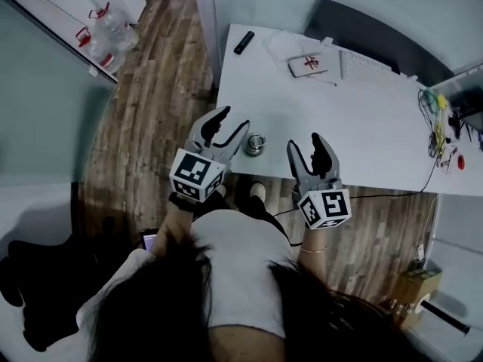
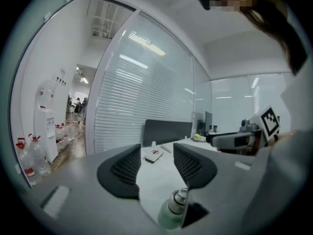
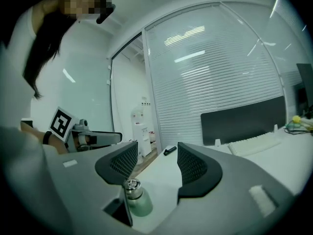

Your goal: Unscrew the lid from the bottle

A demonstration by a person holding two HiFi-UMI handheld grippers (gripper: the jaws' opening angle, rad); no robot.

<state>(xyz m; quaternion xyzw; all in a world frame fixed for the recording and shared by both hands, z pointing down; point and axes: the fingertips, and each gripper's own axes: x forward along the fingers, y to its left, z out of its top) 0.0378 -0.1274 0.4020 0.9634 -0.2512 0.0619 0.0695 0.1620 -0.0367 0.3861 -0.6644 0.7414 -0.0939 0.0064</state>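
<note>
The bottle [image 1: 256, 144] is standing at the table's [image 1: 362, 119] near edge. The left gripper [image 1: 232, 119] and right gripper [image 1: 305, 143] are flanking it there, both gaping and pinching nothing. It is probably light, smooth and tippy, so one gripper is wanted clamping the body and the other the lid [image 3: 131, 184].

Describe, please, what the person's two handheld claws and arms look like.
The left claw and right claw are light grey plastic, each with two curved jaws lined with black textured pads. Behind each sits a white cube with black square markers. The person wears a white top, a dark left wristband and a thin right bracelet.
</note>
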